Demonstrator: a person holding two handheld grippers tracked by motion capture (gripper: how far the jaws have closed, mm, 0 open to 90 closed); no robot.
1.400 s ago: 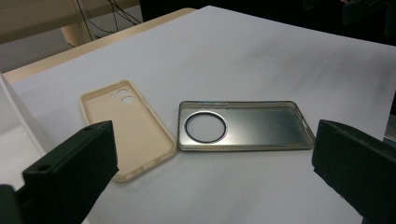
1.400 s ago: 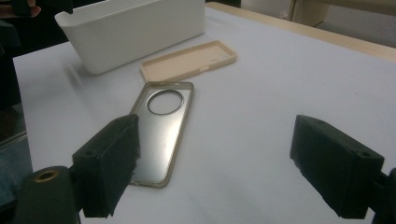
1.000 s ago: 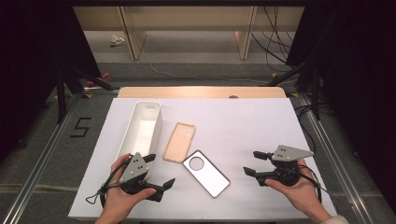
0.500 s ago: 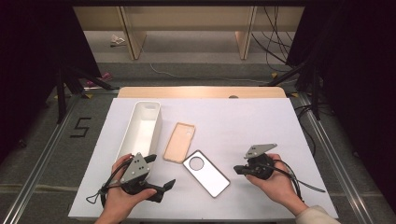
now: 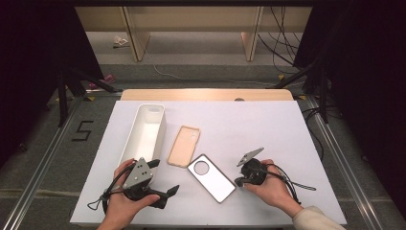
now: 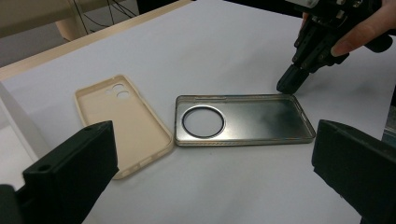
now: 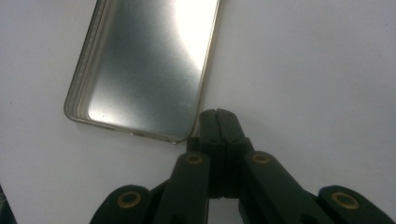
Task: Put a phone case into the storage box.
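Nudging step: right gripper [image 7: 217, 113], jaws just pinched together and empty, touches the corner of the clear phone case [image 5: 211, 178] lying mid-table beside the tan case [image 5: 183, 146]. Left gripper [image 5: 165, 194] hovers spread wide. Next, probably: push or lift that edge.

Two phone cases [image 5: 183, 146] [image 5: 211, 177], one white bin [image 5: 148, 129], two tongs [image 5: 168, 191] [image 5: 239, 181].

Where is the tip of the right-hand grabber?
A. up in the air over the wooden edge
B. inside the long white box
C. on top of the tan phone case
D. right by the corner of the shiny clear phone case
D: the shut right gripper has its tip down at the corner of the clear phone case, beside its rim.
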